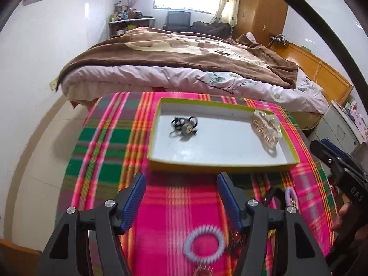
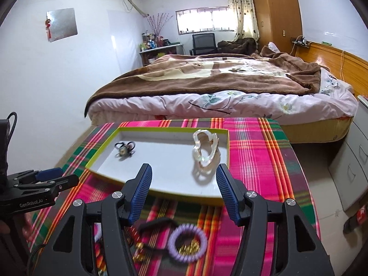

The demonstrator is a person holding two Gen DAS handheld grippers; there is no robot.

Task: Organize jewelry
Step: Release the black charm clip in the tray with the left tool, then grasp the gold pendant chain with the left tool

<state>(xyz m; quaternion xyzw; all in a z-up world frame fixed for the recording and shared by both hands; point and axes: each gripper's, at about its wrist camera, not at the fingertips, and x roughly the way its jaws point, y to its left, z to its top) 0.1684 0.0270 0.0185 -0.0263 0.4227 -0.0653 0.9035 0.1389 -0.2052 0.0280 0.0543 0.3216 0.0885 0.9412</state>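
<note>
the left tool [image 1: 181,181] is spread wide with nothing between its blue pads [image 1: 135,197], and it hangs over the plaid-covered bench [image 1: 110,142] just short of the near wall of the yellow-rimmed tray [image 1: 220,163]. a pale blue spiral hair tie [image 1: 203,243] lies flat on the cloth below and slightly right of the left tool's centre line, closer to the camera than the pad tips and not touching either pad. the right tool [image 2: 184,174] is likewise fully spread and holds nothing; its pad tips overlap the near edge of the tray [image 2: 161,195] in the right wrist view. a purple spiral hair tie [image 2: 187,243] lies on the cloth between the right tool's two arms, nearer the camera than the tips, with small gold pieces [image 2: 189,249] inside its ring; their exact form is too blurred to tell. a dark band [image 2: 156,224] and some red and gold beads [image 2: 135,241] lie just left of the purple tie, beside the right tool's left arm. inside the tray, a dark hair tie with a small round ornament [image 1: 185,126] rests on the white floor toward the far left, and a translucent claw clip [image 1: 265,130] rests along the right wall. both are well beyond the tips of either tool. the right tool appears at the right edge of the left wrist view, and the left tool at the left edge of the right wrist view. a bed [image 2: 218,85] with a brown blanket stands behind the bench.
</note>
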